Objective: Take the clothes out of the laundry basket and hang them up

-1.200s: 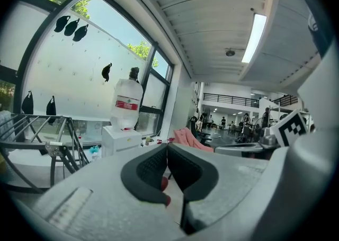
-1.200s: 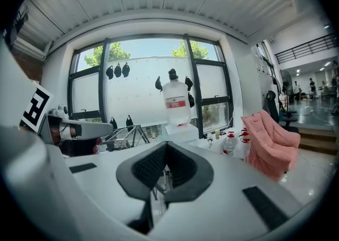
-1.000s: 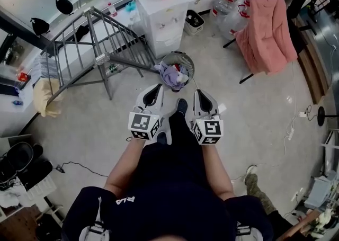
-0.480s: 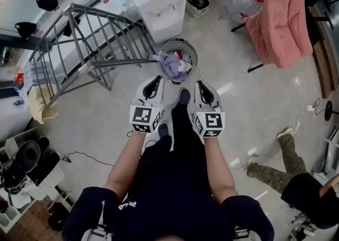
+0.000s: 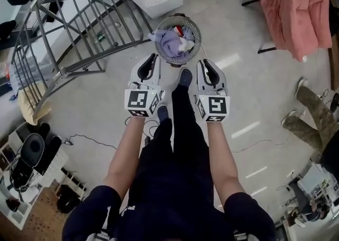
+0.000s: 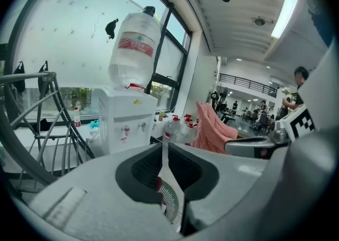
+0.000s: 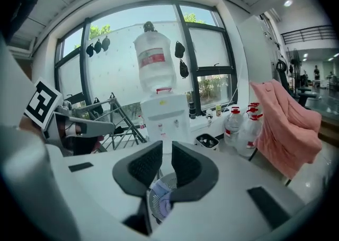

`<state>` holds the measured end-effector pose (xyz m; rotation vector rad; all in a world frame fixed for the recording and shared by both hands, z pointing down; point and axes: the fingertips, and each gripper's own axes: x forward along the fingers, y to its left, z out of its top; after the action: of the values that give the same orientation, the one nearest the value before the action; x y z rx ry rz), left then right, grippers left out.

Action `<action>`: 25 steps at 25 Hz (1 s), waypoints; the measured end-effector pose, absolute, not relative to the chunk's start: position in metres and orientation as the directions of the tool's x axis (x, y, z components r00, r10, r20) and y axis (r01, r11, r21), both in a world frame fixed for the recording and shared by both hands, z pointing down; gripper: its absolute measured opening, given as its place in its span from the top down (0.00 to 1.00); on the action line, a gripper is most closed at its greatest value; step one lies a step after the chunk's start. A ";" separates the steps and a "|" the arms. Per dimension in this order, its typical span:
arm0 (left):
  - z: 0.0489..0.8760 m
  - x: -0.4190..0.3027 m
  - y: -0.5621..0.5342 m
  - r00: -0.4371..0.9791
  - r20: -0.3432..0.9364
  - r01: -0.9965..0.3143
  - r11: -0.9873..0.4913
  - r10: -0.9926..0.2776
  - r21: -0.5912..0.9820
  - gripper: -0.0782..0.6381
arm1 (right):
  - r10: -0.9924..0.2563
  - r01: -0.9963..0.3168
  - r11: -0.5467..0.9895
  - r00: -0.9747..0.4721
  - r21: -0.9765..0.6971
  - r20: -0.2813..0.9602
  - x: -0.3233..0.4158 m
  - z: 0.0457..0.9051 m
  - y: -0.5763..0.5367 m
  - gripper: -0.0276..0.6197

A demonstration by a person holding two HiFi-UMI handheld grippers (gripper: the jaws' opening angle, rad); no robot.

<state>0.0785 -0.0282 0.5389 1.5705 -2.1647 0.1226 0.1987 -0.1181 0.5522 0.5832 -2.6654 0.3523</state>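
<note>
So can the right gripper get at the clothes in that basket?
Probably yes: the right gripper hangs just short of the laundry basket, whose clothes lie heaped at its open top. The gripper's jaws have just been opening, with nothing between them.

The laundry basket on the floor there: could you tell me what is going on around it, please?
A person stands over the laundry basket, holding a tool in each hand, both pointed towards it. The clothes, lilac on top, lie in the basket, not yet gripped. The left tool is shut and empty. The right tool has just been opening its jaws, which stand slightly apart with nothing between them. A grey drying rack stands to the left of the basket.
</note>
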 end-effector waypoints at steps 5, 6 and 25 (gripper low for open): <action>0.591 0.066 -0.049 -0.235 0.434 -0.919 0.344 -0.870 0.192 0.86 | -0.328 -0.433 0.886 -0.837 -0.164 0.439 0.182 0.608 -0.131 0.87; 0.601 0.064 -0.051 -0.236 0.441 -0.916 0.349 -0.866 0.197 0.86 | -0.322 -0.429 0.889 -0.836 -0.163 0.445 0.180 0.617 -0.132 0.87; 0.751 0.050 -0.078 -0.195 0.560 -0.905 0.367 -0.805 0.213 0.75 | -0.186 -0.357 0.901 -0.830 -0.245 0.526 0.148 0.757 -0.154 0.78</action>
<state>0.0496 -0.0780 0.7514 1.4735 -2.0354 0.2169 0.1481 -0.1540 0.7571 0.3917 -2.5593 0.4590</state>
